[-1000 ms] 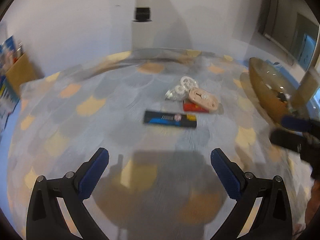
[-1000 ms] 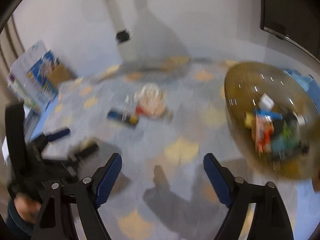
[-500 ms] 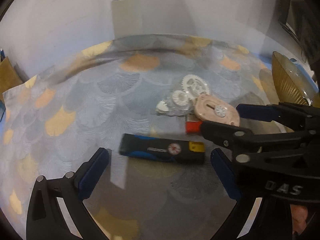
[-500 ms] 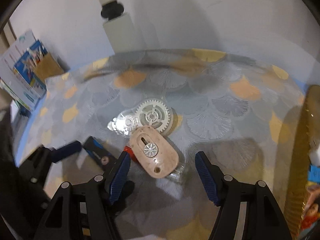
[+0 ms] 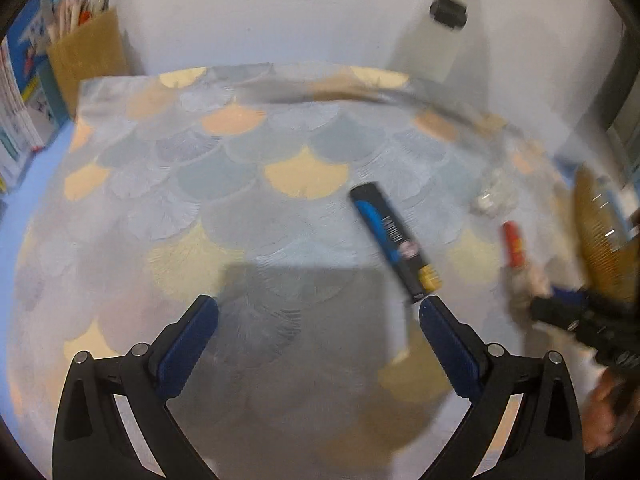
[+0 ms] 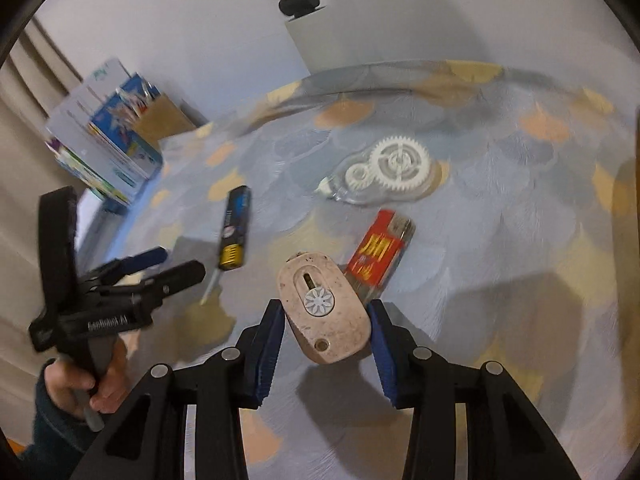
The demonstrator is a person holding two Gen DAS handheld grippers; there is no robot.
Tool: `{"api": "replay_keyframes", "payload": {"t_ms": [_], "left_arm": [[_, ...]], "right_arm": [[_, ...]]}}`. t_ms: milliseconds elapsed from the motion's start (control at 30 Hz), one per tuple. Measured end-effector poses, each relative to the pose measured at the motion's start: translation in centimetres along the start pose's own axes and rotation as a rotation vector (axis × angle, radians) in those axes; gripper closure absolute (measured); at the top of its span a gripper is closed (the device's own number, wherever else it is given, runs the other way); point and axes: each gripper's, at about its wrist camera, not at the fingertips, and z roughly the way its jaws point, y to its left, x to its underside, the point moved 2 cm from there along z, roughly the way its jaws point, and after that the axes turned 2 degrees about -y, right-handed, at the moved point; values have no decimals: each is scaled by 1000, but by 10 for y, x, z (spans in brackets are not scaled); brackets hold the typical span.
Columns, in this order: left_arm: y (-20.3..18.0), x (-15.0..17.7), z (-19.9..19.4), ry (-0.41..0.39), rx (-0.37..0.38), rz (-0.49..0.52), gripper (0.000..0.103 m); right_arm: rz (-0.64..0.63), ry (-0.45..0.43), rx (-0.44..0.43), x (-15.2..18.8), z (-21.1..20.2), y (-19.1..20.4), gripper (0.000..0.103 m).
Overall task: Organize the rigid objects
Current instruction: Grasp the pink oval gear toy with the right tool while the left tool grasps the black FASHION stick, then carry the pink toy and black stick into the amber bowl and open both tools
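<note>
Four loose things show on the worktop (image 6: 500, 248), which has a scale-patterned cloth: one pink oval case (image 6: 325, 308), one red lighter (image 6: 378, 252), one black-and-blue knife (image 6: 235, 232) and one clear tape dispenser (image 6: 384, 174) with two white gears inside.

The right hand-held gripper (image 6: 326, 346) is clamped on the pink oval case, a blue pad against each long side. The case's long axis runs away from the camera and leans slightly left, with the small metal eyelet at the near end.

The lighter lies just beyond the case, its metal end pointing away and to the right.

The left hand-held gripper (image 5: 319, 320) hangs over bare cloth with its pads wide apart. The knife lies beside its right pad, yellow end nearest, long axis slanting away to the left.
</note>
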Motion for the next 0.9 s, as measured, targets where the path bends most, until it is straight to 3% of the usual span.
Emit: {"api": "replay_keyframes", "payload": {"t_ms": [100, 167, 200, 267, 333, 400, 533, 700, 800, 900], "left_arm": [[-7, -9, 4, -6, 60, -44, 3], [-17, -17, 19, 9, 38, -60, 3], [-26, -23, 24, -18, -15, -33, 6], [-35, -28, 32, -36, -70, 18, 23], [-51, -28, 38, -57, -165, 122, 64], [-59, -25, 37, -54, -121, 174, 83], [-63, 6, 14, -30, 26, 231, 83], [-67, 62, -22, 17, 105, 285, 83], [-68, 103, -44, 36, 137, 305, 83], [-69, 123, -52, 43, 140, 308, 83]], "right_arm": [[25, -36, 26, 11, -14, -1, 62], [28, -55, 31, 16, -25, 0, 62], [27, -57, 32, 17, -28, -1, 62], [20, -55, 42, 20, -33, 1, 62], [2, -54, 63, 25, -38, 2, 62], [-8, -45, 82, 31, -39, 2, 62], [9, -41, 70, 47, -45, 4, 62], [-1, -69, 77, 78, -69, 20, 62], [-21, -69, 126, 100, -79, 29, 62], [-68, -53, 228, 124, -79, 37, 62]]}}
